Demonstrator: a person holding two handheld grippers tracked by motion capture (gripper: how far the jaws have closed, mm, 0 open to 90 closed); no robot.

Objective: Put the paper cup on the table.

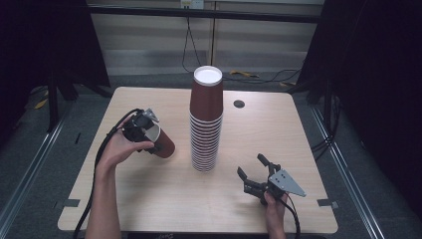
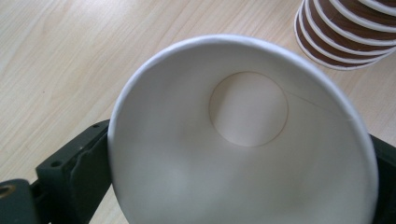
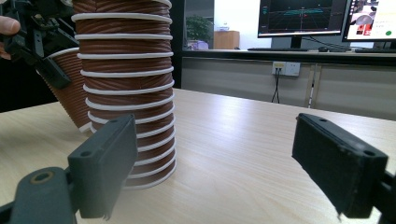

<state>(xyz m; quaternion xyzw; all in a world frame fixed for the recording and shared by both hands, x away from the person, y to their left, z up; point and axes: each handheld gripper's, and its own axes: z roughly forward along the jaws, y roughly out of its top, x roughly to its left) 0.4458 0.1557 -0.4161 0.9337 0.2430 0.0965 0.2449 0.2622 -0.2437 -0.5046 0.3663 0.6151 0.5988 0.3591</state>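
A tall stack of upside-down brown paper cups (image 1: 205, 124) with white rims stands at the table's middle. My left gripper (image 1: 152, 133) is shut on a single brown cup (image 1: 164, 144), held tilted just left of the stack and low over the table. In the left gripper view the cup's white inside (image 2: 243, 140) faces the camera between the jaws, and the stack's base (image 2: 350, 32) sits at the upper right. My right gripper (image 1: 254, 172) rests open near the front right; its view looks past the fingers (image 3: 105, 163) at the stack (image 3: 126, 93) and the held cup (image 3: 70, 93).
A round cable hole (image 1: 239, 104) sits in the wooden table (image 1: 149, 199) behind the stack. Cables lie on the floor beyond the far edge. Monitors (image 3: 303, 18) stand on a desk behind the table in the right gripper view.
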